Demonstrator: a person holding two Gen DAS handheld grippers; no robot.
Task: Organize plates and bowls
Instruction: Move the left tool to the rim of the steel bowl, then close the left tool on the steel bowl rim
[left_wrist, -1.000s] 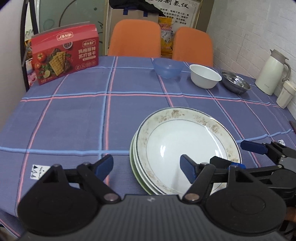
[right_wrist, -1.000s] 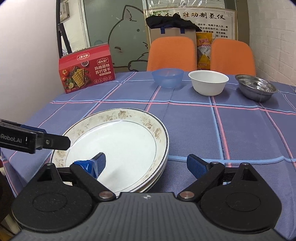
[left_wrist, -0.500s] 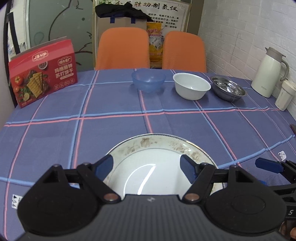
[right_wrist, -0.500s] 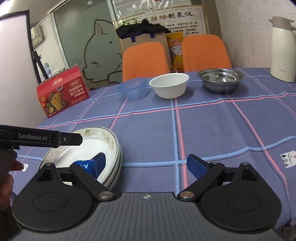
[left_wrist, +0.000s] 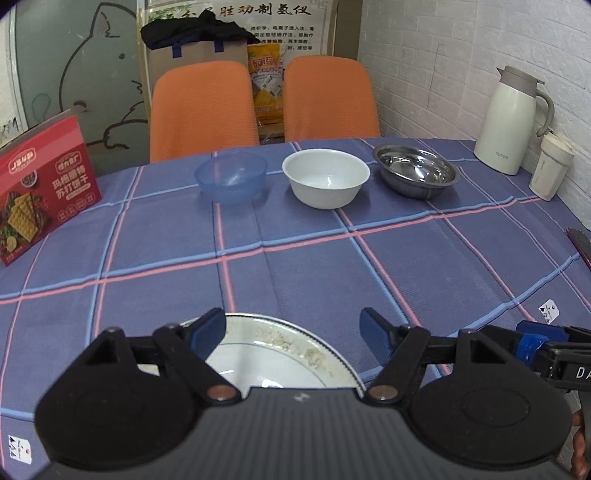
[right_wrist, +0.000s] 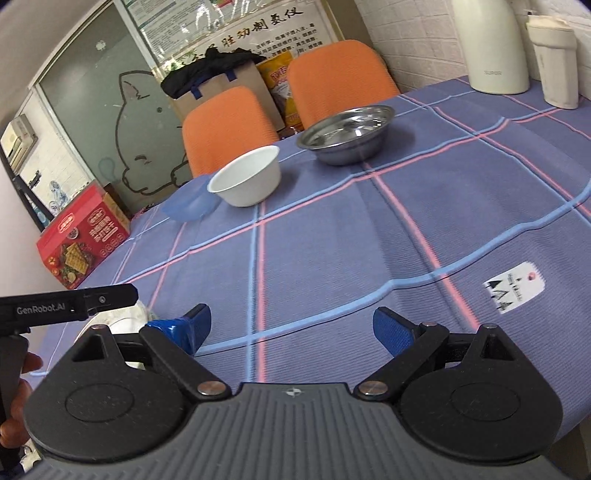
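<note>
While the left gripper (left_wrist: 293, 330) hangs with its blue pads spread wide over the far rim of the stacked plates (left_wrist: 280, 354), its camera shows the three bowls in a clean row across the checked tablecloth (left_wrist: 314, 266): blue bowl (left_wrist: 231, 177), white bowl (left_wrist: 325, 177), steel bowl (left_wrist: 415, 170); the thermos (left_wrist: 511, 122) stands by the brick wall, and the right tool's blue tip pokes in from the right edge; the right wrist view shows what that one hides, the left tool's black arm lettered GenRobot.AI and a hand (right_wrist: 18, 398) behind it, with only a sliver of plate (right_wrist: 129, 314) under it; the right gripper (right_wrist: 291, 326) is likewise parted, holding nothing, over bare cloth near a printed tag (right_wrist: 513, 288); the red cracker box (right_wrist: 83, 240) shows in both views; compared with half a second ago both cameras have lifted and drawn back toward the near table edge, so the plates sit lower in frame and mostly hidden; the right view has rolled, tilting the table.
</note>
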